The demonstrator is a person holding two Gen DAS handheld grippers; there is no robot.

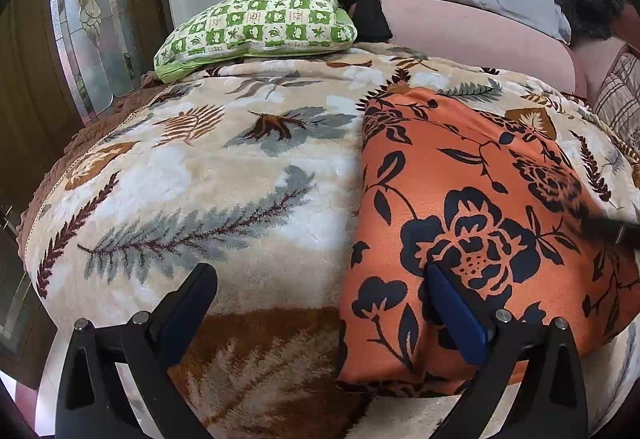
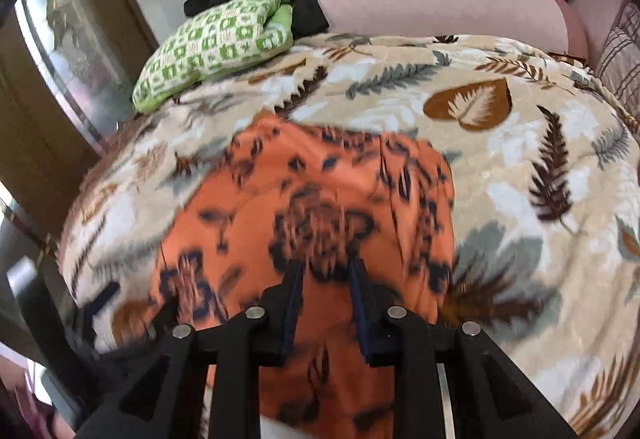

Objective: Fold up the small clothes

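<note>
The orange flowered garment (image 1: 472, 223) lies flat on the leaf-patterned blanket (image 1: 224, 175) covering the bed. Left hand-held gripper (image 1: 320, 283): jaws wide apart, 1 finger over the garment's near edge, the other over the blanket, nothing gripped. Right hand-held gripper (image 2: 326, 271): jaws narrowly apart above the garment, nothing visibly between them; view blurred. A green checked pillow (image 1: 256, 23) sits well behind.

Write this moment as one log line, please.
step: folding | cloth: orange floral, on blanket | left gripper: open, one finger on cloth | right gripper: narrow gap, over cloth
</note>
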